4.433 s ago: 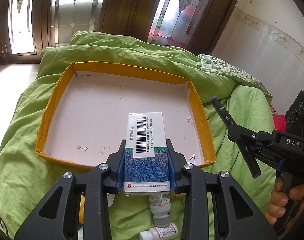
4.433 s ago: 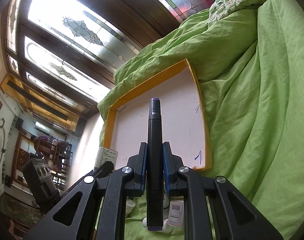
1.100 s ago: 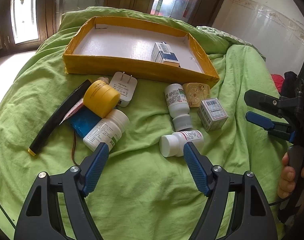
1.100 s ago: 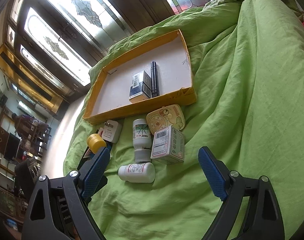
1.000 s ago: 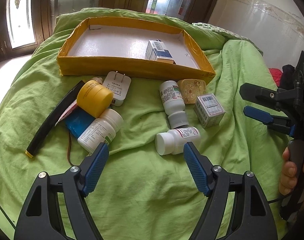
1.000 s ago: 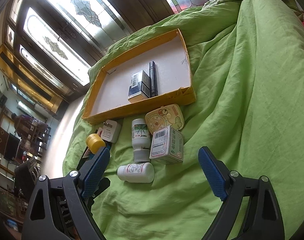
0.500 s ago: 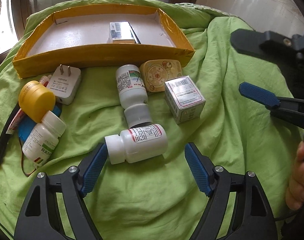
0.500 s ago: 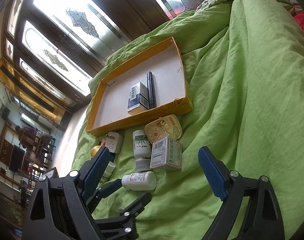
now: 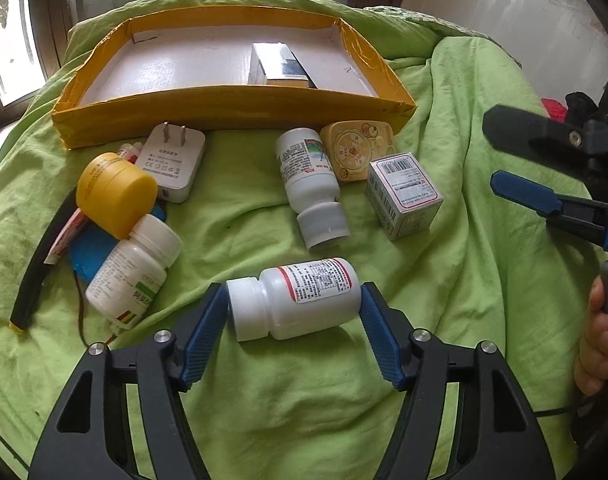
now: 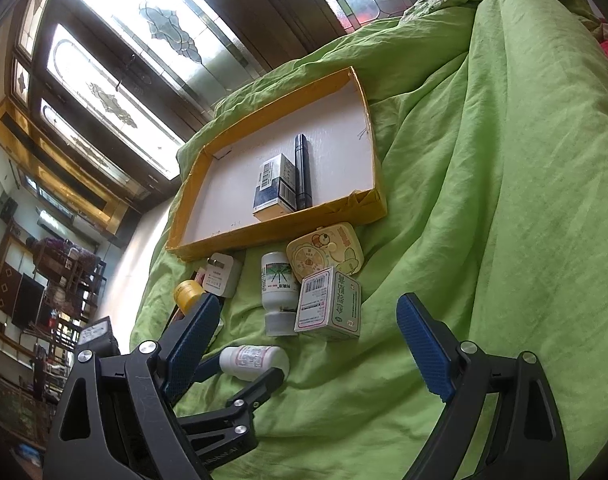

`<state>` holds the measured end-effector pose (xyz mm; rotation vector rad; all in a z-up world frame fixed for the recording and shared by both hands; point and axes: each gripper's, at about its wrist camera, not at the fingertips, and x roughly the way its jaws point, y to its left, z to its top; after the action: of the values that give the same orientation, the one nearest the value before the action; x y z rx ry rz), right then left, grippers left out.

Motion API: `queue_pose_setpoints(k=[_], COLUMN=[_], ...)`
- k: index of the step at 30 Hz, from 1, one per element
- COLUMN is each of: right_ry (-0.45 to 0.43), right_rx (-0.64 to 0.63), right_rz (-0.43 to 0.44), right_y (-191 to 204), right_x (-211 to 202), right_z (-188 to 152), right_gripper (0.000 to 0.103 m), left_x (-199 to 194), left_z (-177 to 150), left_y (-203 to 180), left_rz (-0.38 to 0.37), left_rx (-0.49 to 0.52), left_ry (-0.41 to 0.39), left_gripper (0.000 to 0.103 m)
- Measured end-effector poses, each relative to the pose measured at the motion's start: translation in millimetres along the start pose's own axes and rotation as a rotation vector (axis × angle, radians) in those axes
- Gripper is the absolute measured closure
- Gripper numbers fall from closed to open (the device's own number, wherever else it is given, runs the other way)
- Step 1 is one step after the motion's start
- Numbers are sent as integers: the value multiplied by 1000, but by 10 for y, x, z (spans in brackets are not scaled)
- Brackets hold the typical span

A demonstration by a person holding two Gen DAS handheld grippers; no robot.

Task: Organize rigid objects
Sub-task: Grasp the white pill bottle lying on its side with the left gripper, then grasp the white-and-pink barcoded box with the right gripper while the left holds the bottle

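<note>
Left gripper (image 9: 293, 306): I see it wide apart around the red-label bottle (image 9: 293, 298), one blue pad just beside the cap end, the other just beside the base. Whether the pads press the plastic I cannot tell; it does not read as a firm clamp.
Red-label bottle: lies on its side on the green quilt (image 9: 304, 396), cap to the left, crosswise between my left fingers. From the right wrist camera it sits low left (image 10: 253, 360), with the left tool's black fingertip at its base end.
Right gripper (image 10: 306, 336): spread wide, nothing between its pads, held above the quilt. The boxed carton (image 10: 330, 304) lies on the quilt ahead of it, between the lines of its fingers and apart from them.
Yellow tray (image 9: 231, 106): lies beyond the loose items; inside it a blue-and-white medicine box (image 10: 273, 186) and a dark pen (image 10: 302, 170) lie side by side.
Neighbours near the bottle: green-label bottle (image 9: 310, 186) just beyond it, cap toward me; a round-patterned yellow case (image 9: 358, 150) beside that; a yellow jar (image 9: 115, 194), a white bottle (image 9: 133, 268) and a plug adapter (image 9: 171, 162) off to the left.
</note>
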<state>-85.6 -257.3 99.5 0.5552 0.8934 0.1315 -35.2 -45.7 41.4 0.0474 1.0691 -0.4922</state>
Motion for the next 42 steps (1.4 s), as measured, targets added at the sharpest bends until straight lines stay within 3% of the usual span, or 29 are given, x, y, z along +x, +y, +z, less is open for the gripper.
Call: queue_pose_setpoints(k=[4, 7, 13, 15, 17, 19, 31, 42], right_ry=[36, 72, 157, 193, 213, 209, 118, 86], right_rx=[-66, -116, -209, -232, -257, -269, -190, -198], right_rz=[-39, -78, -246, -280, -306, -323, -202, -183], right_y=[99, 177, 272, 277, 285, 289, 189, 274], right_x=[95, 203, 522, 653, 755, 768, 410, 358], right_z=[-40, -51, 6, 2, -30, -61, -159, -132], right_gripper=[17, 23, 37, 44, 64, 66, 68, 68], left_x=[-75, -31, -25, -32, -37, -39, -90, -252], left_z=[-65, -87, -126, -126, -131, -123, -127, -120], left_y=[147, 175, 229, 223, 215, 200, 202, 296], left_rz=[-5, -19, -36, -35, -31, -27, -41, -76], left_rx=[-4, -26, -52, -54, -53, -52, -50, -99], left_ry=[8, 0, -18, -24, -29, -34, -58, -125], left_gripper=[36, 36, 36, 36, 36, 36, 36, 36])
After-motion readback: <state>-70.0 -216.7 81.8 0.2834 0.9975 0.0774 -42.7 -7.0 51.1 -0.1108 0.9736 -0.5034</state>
